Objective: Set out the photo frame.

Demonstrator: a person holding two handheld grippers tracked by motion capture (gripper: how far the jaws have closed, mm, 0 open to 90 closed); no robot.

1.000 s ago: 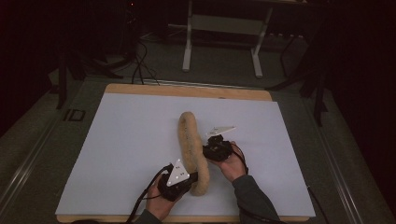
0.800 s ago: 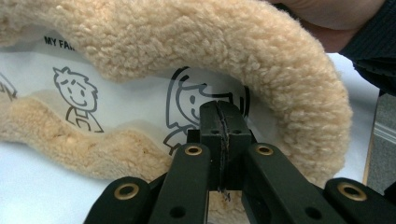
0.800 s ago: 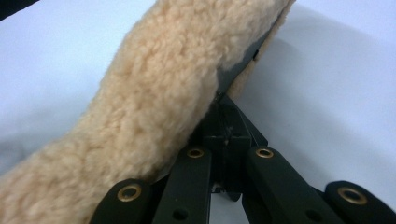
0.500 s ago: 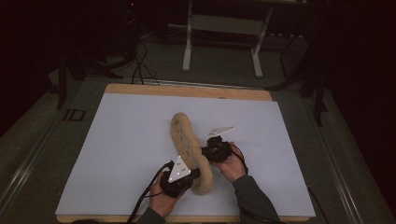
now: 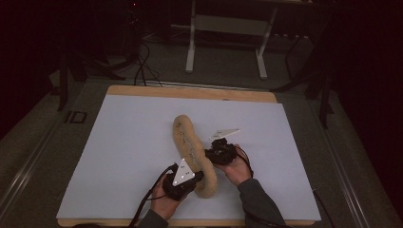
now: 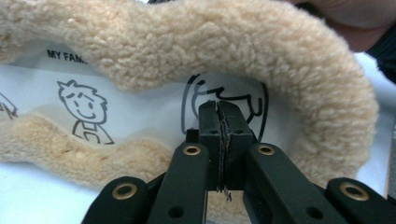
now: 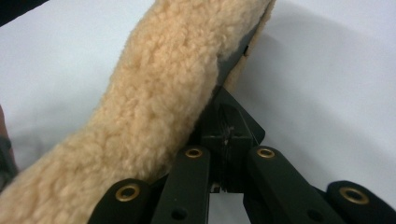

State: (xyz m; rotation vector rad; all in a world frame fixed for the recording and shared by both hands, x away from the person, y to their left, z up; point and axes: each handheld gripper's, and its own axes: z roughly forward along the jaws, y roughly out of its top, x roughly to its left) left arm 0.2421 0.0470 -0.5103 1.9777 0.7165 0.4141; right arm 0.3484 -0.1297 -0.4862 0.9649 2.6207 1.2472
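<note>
A long tan fleece piece [image 5: 186, 135] lies curved on the white table cover [image 5: 123, 152]. Its white inner fabric [image 6: 140, 107] carries cartoon figures and printed words, rimmed by fleece [image 6: 261, 42]. My left gripper [image 5: 199, 178] is at the near end of the piece, jaws shut on its near edge [image 6: 218, 112]. My right gripper [image 5: 207, 153] meets the piece from the right at mid-length. Its jaws [image 7: 226, 135] are shut on the edge under the fleece [image 7: 154, 98]. A hand holds each gripper at the table's near side.
The white cover lies on a wooden board [image 5: 190, 91] with open surface to the left, right and far side of the fleece piece. Beyond the board stand a metal frame's legs [image 5: 192, 52] and floor cables [image 5: 140, 66] in a dark room.
The far end of the fleece piece has swung left, so the piece now bends into a curve. Both hands and grippers have stayed where they were.
</note>
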